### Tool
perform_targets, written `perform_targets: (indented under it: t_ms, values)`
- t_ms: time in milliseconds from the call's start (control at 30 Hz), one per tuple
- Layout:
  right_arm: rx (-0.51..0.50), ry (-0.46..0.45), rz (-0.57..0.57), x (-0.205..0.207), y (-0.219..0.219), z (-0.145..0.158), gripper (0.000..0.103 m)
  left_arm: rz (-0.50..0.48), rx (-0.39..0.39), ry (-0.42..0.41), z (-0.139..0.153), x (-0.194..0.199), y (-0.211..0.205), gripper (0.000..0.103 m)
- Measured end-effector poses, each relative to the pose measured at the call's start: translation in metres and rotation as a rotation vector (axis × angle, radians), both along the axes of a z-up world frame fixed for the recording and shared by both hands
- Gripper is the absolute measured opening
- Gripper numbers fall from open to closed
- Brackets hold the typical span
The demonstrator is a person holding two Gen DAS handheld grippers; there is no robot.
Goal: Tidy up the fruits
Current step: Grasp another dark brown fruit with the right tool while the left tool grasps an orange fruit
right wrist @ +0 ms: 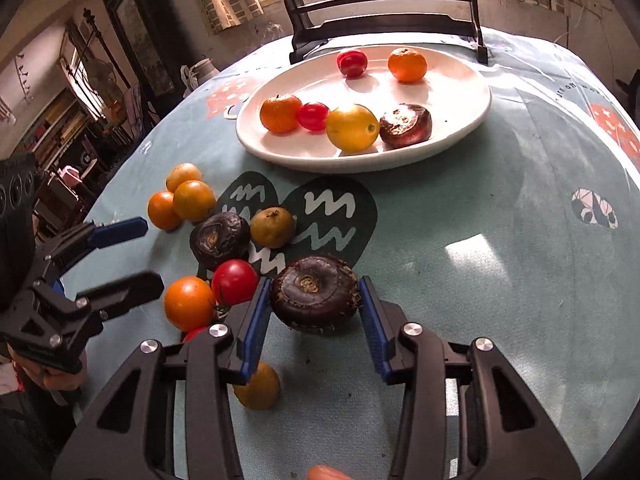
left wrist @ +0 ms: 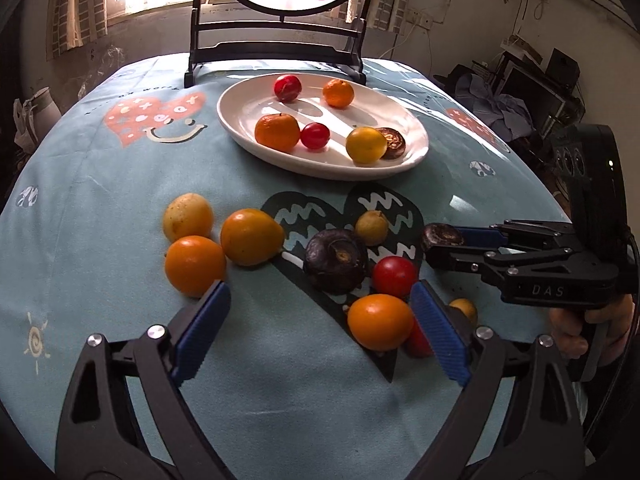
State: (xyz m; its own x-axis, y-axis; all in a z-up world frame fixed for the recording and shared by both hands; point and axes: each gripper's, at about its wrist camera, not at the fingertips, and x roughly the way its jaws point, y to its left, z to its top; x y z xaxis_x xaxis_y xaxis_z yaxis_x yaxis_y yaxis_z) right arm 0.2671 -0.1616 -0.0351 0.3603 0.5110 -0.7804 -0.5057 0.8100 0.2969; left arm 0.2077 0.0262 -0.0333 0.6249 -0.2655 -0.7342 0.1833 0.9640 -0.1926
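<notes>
A white oval plate point(left wrist: 400, 165) point(right wrist: 460, 136) at the back of the table holds several fruits: oranges, red tomatoes, a yellow fruit and a dark chestnut. Loose fruits lie on the blue cloth in front of it. My right gripper point(right wrist: 314, 322) point(left wrist: 434, 248) is shut on a dark water chestnut point(right wrist: 315, 298) point(left wrist: 440, 235), held just above the cloth. My left gripper point(left wrist: 320, 326) point(right wrist: 146, 252) is open and empty. An orange point(left wrist: 380, 322) and a red tomato point(left wrist: 394, 277) lie next to its right finger; another dark chestnut point(left wrist: 335, 261) lies ahead of it.
Three orange and yellow fruits point(left wrist: 208, 240) cluster left of the left gripper. A small yellow-green fruit point(left wrist: 372, 227) sits near the chestnut. A black wooden stand with a round painted screen point(left wrist: 280, 20) rises behind the plate. The table edge curves off on both sides.
</notes>
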Motion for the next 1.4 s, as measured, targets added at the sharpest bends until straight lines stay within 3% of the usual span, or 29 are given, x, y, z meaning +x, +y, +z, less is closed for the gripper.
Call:
perform_targets:
  t_ms: [33,100,167,433,600,733,867,1000,1100,1167,1200,1400]
  values:
    - [0.001,-0.011,-0.01,0.0,-0.001,0.002,0.044,-0.029,-0.014,0.004,0.0,-0.001,-0.003,0.081]
    - [-0.007,-0.03,-0.025,-0.002,-0.002,0.005,0.044,-0.069,-0.032,0.018,-0.003,0.0,-0.009,0.064]
    - [-0.001,-0.026,-0.029,-0.002,-0.002,0.005,0.044,-0.095,-0.033,0.03,-0.005,0.0,-0.014,0.057]
    - [-0.008,-0.033,-0.039,-0.003,-0.004,0.005,0.044,-0.119,0.001,0.056,-0.014,0.002,-0.022,0.054]
    - [-0.014,-0.033,-0.047,-0.002,-0.004,0.004,0.044,-0.122,-0.099,0.094,-0.016,0.007,-0.011,0.04]
    - [-0.017,-0.033,-0.048,-0.002,-0.004,0.003,0.044,-0.12,-0.134,0.113,-0.017,0.009,-0.008,0.039]
    - [-0.017,-0.031,-0.046,-0.002,-0.004,0.003,0.044,-0.136,-0.075,0.102,-0.018,0.005,-0.018,0.042]
    - [-0.025,-0.027,-0.051,-0.001,-0.004,0.001,0.044,-0.117,-0.123,0.156,-0.024,0.01,-0.009,0.053]
    - [-0.023,-0.024,-0.049,-0.001,-0.004,0.0,0.044,-0.116,-0.156,0.175,-0.026,0.012,-0.004,0.053]
    - [-0.023,-0.027,-0.047,-0.001,-0.003,0.001,0.044,-0.121,-0.147,0.164,-0.025,0.011,-0.006,0.049]
    - [-0.023,-0.029,-0.047,-0.002,-0.004,0.001,0.044,-0.132,-0.153,0.16,-0.024,0.01,-0.007,0.04]
    - [-0.02,-0.037,-0.05,-0.001,-0.004,0.003,0.044,-0.131,-0.142,0.146,-0.022,0.007,-0.009,0.04]
